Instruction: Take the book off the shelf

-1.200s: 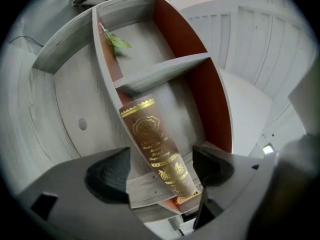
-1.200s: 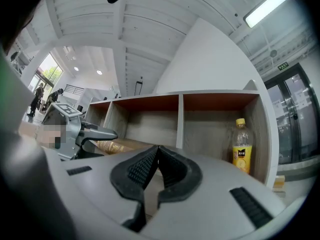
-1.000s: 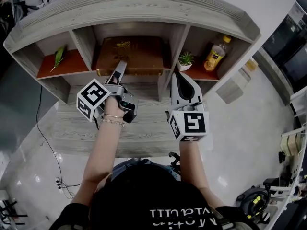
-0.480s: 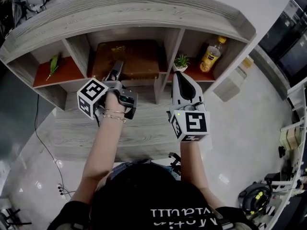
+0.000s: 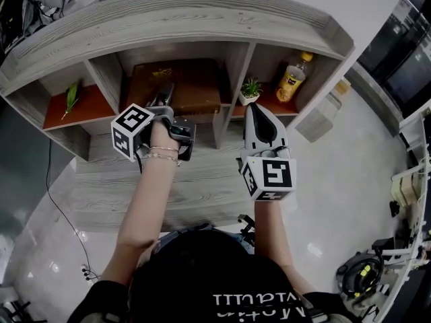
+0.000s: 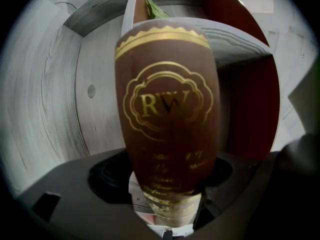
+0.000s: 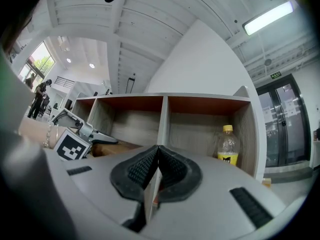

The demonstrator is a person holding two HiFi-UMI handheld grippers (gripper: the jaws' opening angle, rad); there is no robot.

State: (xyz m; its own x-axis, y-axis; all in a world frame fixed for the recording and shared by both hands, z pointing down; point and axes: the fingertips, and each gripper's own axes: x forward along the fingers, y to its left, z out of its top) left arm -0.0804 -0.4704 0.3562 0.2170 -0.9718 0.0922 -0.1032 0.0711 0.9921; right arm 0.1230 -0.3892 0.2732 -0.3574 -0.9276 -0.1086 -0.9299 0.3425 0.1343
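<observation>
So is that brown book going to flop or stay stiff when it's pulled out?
Probably stiff: the brown book looks like a hardcover, and it lies flat where the left gripper pinches its edge. It is likely heavy too, since it nearly fills the middle compartment of the shelf. Gripped at one edge only, its far end may dip once it's off the board.

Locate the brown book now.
Head view: the brown book lies in the middle compartment of the shelf, near edge clamped by the left gripper, left of the potted plant.
</observation>
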